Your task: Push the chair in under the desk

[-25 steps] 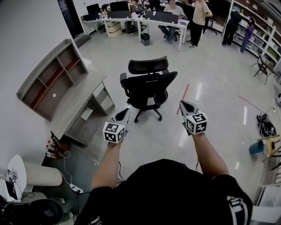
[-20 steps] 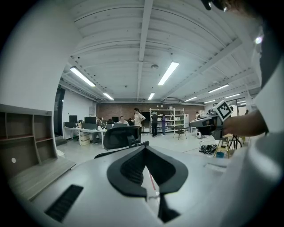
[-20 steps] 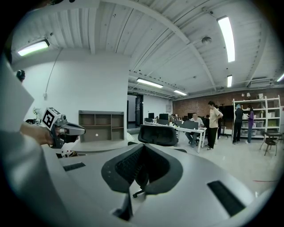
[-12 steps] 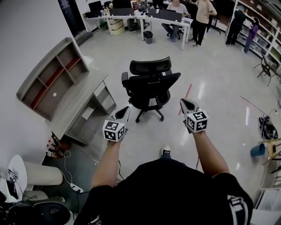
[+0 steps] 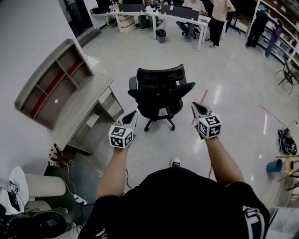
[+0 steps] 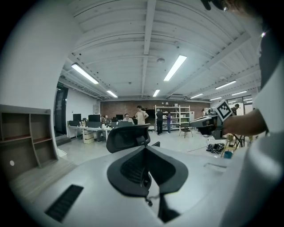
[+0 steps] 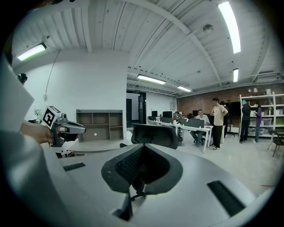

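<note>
A black office chair (image 5: pixel 161 93) with a headrest stands on the open floor, to the right of the grey desk (image 5: pixel 84 109), with its back towards me. The desk carries a shelf unit (image 5: pixel 51 84). My left gripper (image 5: pixel 132 113) is shut and holds nothing; it is just short of the chair's left side. My right gripper (image 5: pixel 195 107) is also shut and holds nothing, near the chair's right side. Neither touches the chair. The chair's headrest (image 6: pixel 128 135) shows ahead in the left gripper view, and the headrest (image 7: pixel 155 134) shows again in the right gripper view.
Long office desks (image 5: pixel 154 14) with monitors and several people stand at the far end. A small bin (image 5: pixel 161 35) sits beside them. Cables and a power strip (image 5: pixel 79 200) lie at the lower left, and a blue bucket (image 5: pixel 274 165) at the right. A red floor line (image 5: pixel 202 97) runs beside the chair.
I have stepped closer to the chair, which now looks nearer between the two grippers. Both grippers stay shut and level. A shoe has come into view below.
</note>
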{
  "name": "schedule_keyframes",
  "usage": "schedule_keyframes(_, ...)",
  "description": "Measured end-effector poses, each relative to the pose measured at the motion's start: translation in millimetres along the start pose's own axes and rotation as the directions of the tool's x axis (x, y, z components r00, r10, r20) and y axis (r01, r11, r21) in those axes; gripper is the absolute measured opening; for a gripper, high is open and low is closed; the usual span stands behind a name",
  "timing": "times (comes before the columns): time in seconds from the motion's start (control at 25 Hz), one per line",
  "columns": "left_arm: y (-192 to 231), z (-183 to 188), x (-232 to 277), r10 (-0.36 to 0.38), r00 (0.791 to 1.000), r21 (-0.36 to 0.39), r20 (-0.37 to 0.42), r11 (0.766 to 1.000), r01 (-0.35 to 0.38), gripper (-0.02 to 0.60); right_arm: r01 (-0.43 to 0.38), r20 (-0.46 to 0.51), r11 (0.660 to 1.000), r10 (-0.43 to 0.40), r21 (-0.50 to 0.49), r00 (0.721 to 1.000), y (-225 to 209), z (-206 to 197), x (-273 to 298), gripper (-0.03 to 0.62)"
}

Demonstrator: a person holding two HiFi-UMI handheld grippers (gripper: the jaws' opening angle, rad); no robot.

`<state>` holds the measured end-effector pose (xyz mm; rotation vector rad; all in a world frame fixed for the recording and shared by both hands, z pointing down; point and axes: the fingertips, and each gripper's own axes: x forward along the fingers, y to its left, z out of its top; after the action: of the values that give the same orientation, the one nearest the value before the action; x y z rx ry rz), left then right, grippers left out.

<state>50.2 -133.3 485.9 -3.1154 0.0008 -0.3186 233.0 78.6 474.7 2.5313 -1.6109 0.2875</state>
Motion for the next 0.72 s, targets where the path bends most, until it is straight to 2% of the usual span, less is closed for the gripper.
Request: schedule_keyframes(0.72, 28, 11, 101, 0.032, 0.999, -0.024, -0.037, 0.999, -0.033, 0.011, -0.043, -0.025, 0.999, 0.044, 0.021, 0.999, -82, 5, 80, -0.003)
